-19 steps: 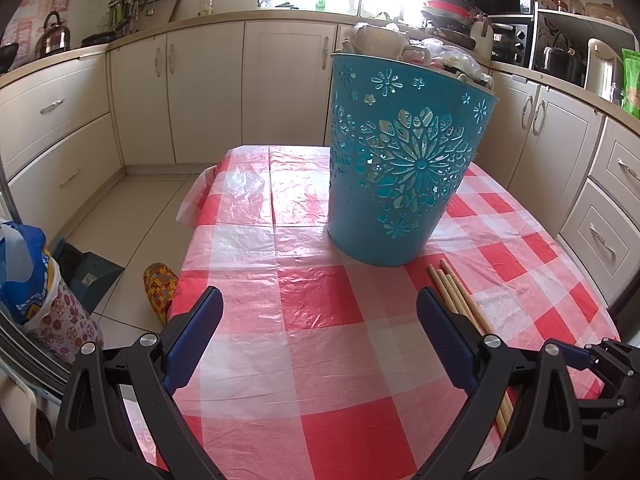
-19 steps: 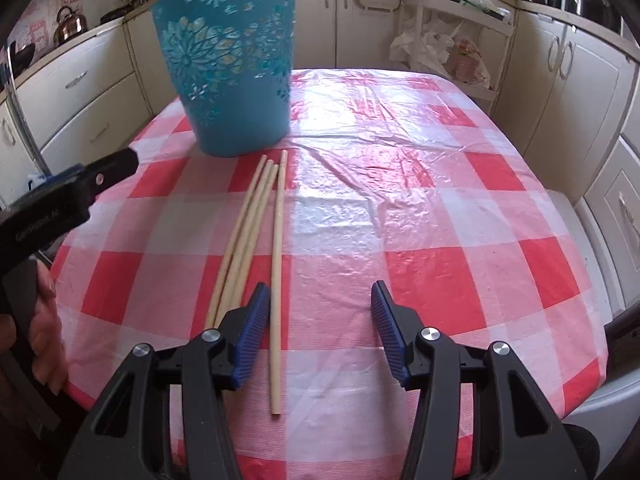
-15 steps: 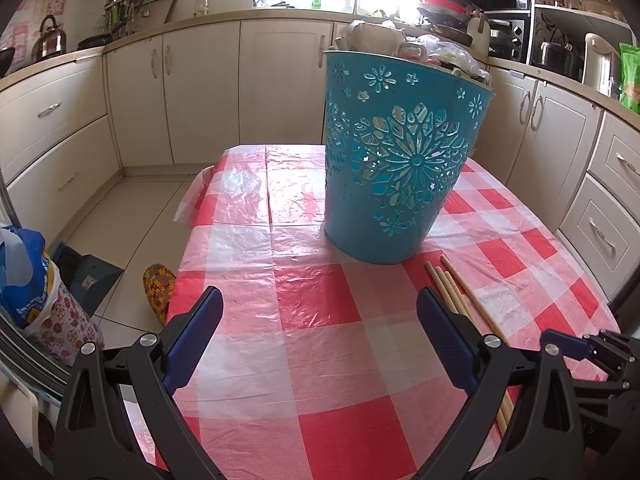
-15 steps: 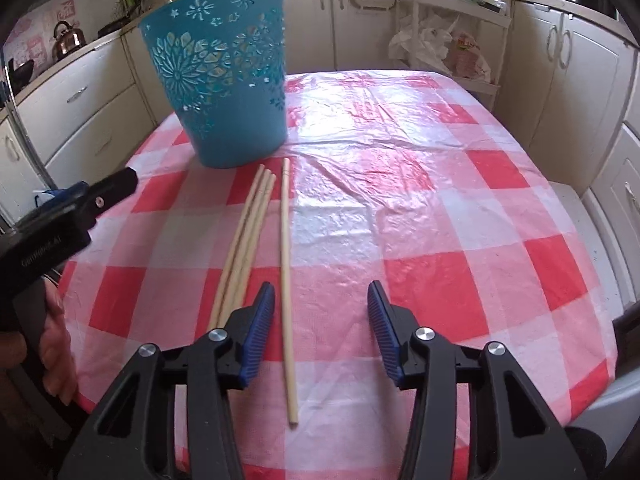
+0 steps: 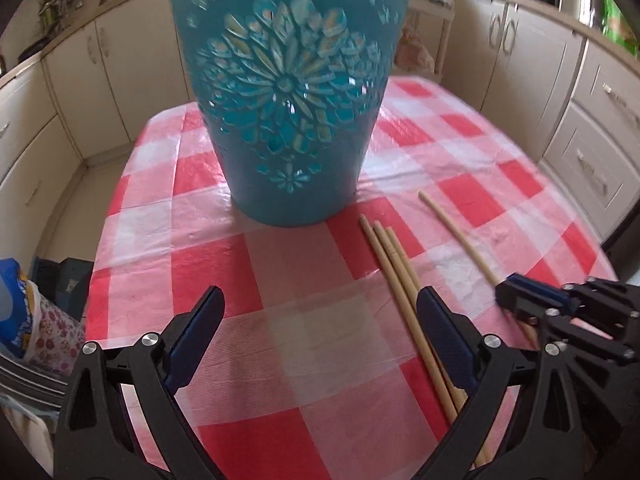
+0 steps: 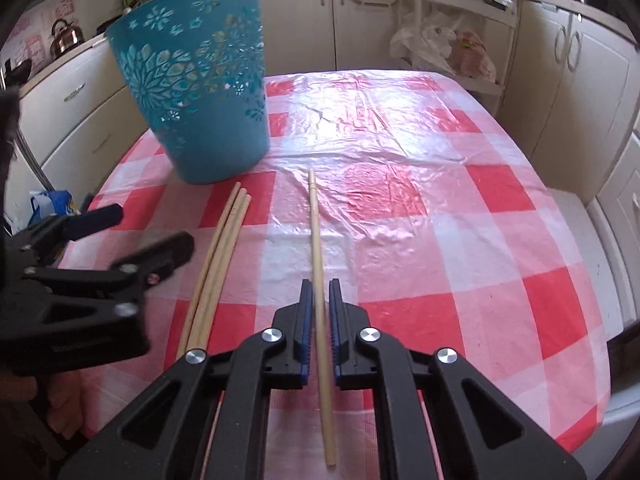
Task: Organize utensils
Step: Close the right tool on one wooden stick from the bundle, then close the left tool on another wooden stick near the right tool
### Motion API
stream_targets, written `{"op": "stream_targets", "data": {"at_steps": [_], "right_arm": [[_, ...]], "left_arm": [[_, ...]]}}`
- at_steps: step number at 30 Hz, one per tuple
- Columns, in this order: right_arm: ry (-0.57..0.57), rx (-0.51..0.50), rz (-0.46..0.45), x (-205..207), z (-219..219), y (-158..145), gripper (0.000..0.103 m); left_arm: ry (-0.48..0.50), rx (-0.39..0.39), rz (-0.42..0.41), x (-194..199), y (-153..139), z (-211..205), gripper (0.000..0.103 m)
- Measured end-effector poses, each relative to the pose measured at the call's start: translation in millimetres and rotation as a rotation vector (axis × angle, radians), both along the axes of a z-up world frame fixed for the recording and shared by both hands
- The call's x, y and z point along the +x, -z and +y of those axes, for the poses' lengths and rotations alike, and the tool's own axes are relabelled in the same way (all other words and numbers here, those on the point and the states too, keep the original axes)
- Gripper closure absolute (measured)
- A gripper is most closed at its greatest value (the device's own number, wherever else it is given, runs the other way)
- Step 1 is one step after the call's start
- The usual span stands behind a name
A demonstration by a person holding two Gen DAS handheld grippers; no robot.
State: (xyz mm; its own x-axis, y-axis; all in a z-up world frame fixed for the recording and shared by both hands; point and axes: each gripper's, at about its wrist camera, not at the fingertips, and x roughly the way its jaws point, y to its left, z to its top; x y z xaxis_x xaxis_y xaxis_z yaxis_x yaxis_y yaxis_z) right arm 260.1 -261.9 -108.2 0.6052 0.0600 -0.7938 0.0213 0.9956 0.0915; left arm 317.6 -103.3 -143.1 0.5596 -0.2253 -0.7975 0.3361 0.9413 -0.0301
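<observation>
- A single wooden stick (image 6: 318, 240) lies on the tabletop (image 6: 460, 220), in front of the blue bin (image 6: 200, 92) and a little to its right, with its far tip pointing toward the bin side.
- The right gripper (image 6: 319, 304) is clenched on this stick: its jaws have just been closing, and the blue pads now press on the stick from both sides, around the middle of its length.
- Three more wooden sticks (image 6: 218, 264) lie together as a bundle, touching each other, to the left of the single stick and apart from it. Their far tips are near the base of the bin.
- The blue bin stands upright on the tabletop, and it has flower patterns cut in its wall.
- The left gripper (image 5: 320, 332) is released, its jaws stand wide with nothing between them. It is in front of the bin, above the tabletop, and the bundle passes just beside its right finger (image 5: 444, 332).
- The tabletop has a red and white checked cloth under a clear plastic cover.
- Cream kitchen cabinets (image 6: 580, 92) stand behind and beside the bin.
</observation>
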Motion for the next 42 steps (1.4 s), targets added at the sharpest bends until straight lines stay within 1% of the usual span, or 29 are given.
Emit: {"op": "stream_targets", "data": {"at_steps": [3, 5, 7, 8, 11, 15, 20, 24, 25, 26, 30, 32, 34, 35, 36, 37, 39, 40, 41, 42], "right_arm": [[-0.010, 0.026, -0.001, 0, -2, -1, 0.094], [-0.022, 0.023, -0.012, 5, -2, 0, 0.094], [-0.024, 0.023, -0.021, 11, -3, 0, 0.094], [-0.028, 0.027, -0.024, 14, -3, 1, 0.094], [-0.040, 0.019, -0.040, 19, -3, 1, 0.094], [-0.039, 0.038, -0.041, 19, -5, 1, 0.094], [-0.042, 0.041, -0.043, 20, -5, 1, 0.090], [-0.045, 0.042, -0.044, 20, -5, 2, 0.090], [-0.047, 0.040, -0.044, 20, -5, 1, 0.090], [-0.050, 0.036, -0.043, 19, -5, 1, 0.090], [-0.068, 0.015, -0.036, 23, -2, 1, 0.090], [-0.071, 0.006, -0.031, 28, 0, 0, 0.090], [-0.081, -0.006, -0.027, 33, 2, 1, 0.090], [-0.092, -0.019, -0.022, 35, 3, 0, 0.091], [-0.101, -0.034, -0.014, 35, 4, 0, 0.095], [-0.104, -0.039, -0.004, 35, 4, -1, 0.097], [-0.105, 0.002, 0.021, 34, -2, -2, 0.097], [-0.100, 0.039, 0.038, 33, -6, -2, 0.097], [-0.102, 0.059, 0.048, 32, -8, -3, 0.097], [-0.111, 0.064, 0.057, 33, -8, -3, 0.097]], "left_arm": [[-0.008, 0.004, 0.033, 5, 4, -2, 0.011], [-0.017, 0.005, 0.055, 9, 7, -3, 0.012], [-0.031, 0.035, 0.060, 12, 10, -5, 0.014], [-0.030, 0.052, 0.057, 12, 10, -6, 0.014], [-0.024, 0.056, 0.054, 14, 10, -9, 0.015], [-0.008, -0.010, 0.046, 11, 6, -8, 0.015], [0.025, 0.018, 0.039, 8, 4, -17, 0.015], [0.017, 0.018, 0.043, 10, 4, -19, 0.016], [0.011, 0.024, 0.044, 11, 5, -20, 0.020], [0.007, 0.042, 0.051, 12, 8, -20, 0.021], [0.006, 0.044, 0.046, 14, 8, -20, 0.022], [0.007, 0.043, 0.043, 17, 8, -21, 0.025], [0.028, 0.038, 0.035, 19, 7, -23, 0.038], [0.055, 0.034, 0.031, 19, 5, -24, 0.044], [0.085, 0.030, 0.028, 20, 5, -26, 0.056], [0.125, 0.021, 0.029, 20, 4, -27, 0.066], [0.226, 0.012, 0.026, 20, 3, -28, 0.074], [0.281, 0.010, 0.030, 20, 3, -27, 0.079], [0.352, -0.005, 0.049, 21, 1, -25, 0.080], [0.388, -0.019, 0.064, 24, 1, -23, 0.080]]}}
